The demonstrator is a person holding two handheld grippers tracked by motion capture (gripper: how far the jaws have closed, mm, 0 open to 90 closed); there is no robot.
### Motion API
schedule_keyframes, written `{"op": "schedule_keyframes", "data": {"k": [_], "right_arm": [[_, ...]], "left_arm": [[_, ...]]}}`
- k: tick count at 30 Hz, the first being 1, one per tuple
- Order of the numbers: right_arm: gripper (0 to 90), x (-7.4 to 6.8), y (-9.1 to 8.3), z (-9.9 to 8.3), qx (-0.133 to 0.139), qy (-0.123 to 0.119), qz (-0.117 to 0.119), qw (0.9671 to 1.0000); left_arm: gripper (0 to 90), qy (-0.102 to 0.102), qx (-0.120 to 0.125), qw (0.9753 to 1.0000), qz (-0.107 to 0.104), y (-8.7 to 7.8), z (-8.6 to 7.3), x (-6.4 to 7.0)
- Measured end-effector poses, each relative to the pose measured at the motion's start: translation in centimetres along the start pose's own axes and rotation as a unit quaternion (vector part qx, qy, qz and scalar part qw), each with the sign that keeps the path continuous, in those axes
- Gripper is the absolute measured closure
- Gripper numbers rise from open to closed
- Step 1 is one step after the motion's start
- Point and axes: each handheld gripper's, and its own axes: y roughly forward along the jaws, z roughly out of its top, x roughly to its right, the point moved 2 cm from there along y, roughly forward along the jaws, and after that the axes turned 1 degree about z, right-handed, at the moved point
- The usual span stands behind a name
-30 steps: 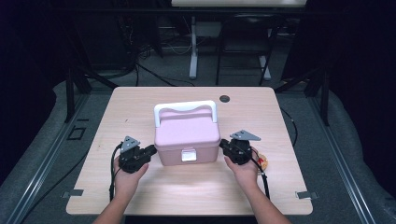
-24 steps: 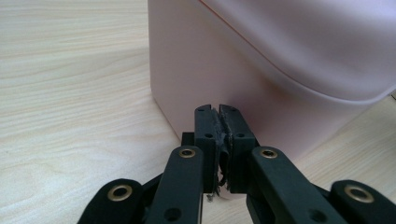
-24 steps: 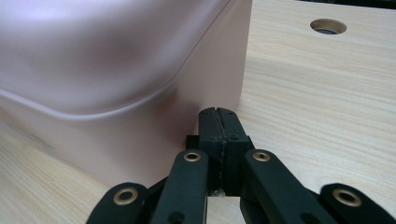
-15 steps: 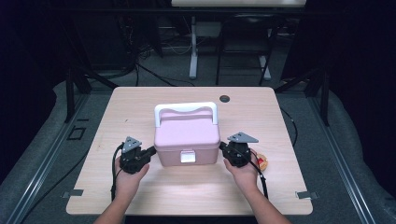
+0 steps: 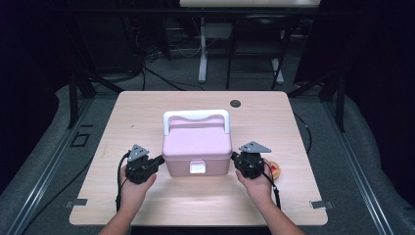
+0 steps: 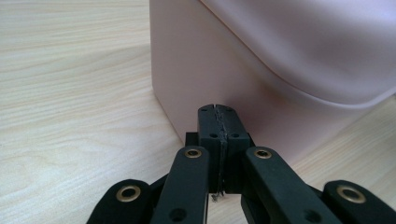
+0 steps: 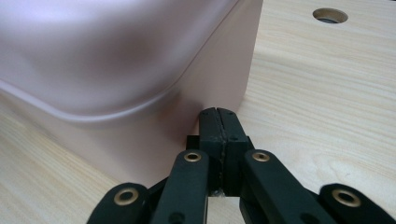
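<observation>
A pink lidded box with a white handle and a white front latch stands in the middle of the table. My left gripper is shut and empty, its tips against the box's left side wall; the closed pads meet with nothing between them. On the other side, my right gripper is shut too, pressed close to the box's right wall, its tips together. The box lid is down.
A small orange and red object lies by my right hand near the table's right side. A round cable hole sits at the table's far edge, also visible as the hole. Dark floor and cables surround the table.
Both grippers have edged slightly inward toward the box's sides. The box has not visibly moved.
</observation>
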Motion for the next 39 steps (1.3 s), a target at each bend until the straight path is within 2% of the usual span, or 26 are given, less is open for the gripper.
{"op": "schedule_keyframes", "data": {"k": [7,10,15,22,39], "right_arm": [[90.0,-0.1,-0.6,-0.2,-0.007,-0.002,-0.002,1.0000],[90.0,-0.1,-0.9,-0.4,-0.009,-0.005,-0.004,0.9999],[90.0,-0.3,-1.4,-0.7,-0.012,-0.008,-0.006,0.9999],[90.0,-0.5,-2.1,-1.1,-0.012,-0.003,-0.002,0.9999],[90.0,-1.0,-3.7,-2.0,-0.022,-0.012,0.004,0.9997]], "left_arm": [[89.6,0.007,-0.006,0.9999,-0.005,-0.3,-0.1,0.4],[89.6,0.001,-0.009,0.9999,-0.011,-0.4,-0.2,0.6],[89.7,0.005,-0.012,0.9998,-0.012,-0.6,-0.3,0.9],[89.7,0.007,-0.017,0.9997,-0.017,-1.0,-0.5,1.2],[89.7,0.012,-0.025,0.9993,-0.024,-1.8,-1.0,2.0]]}}
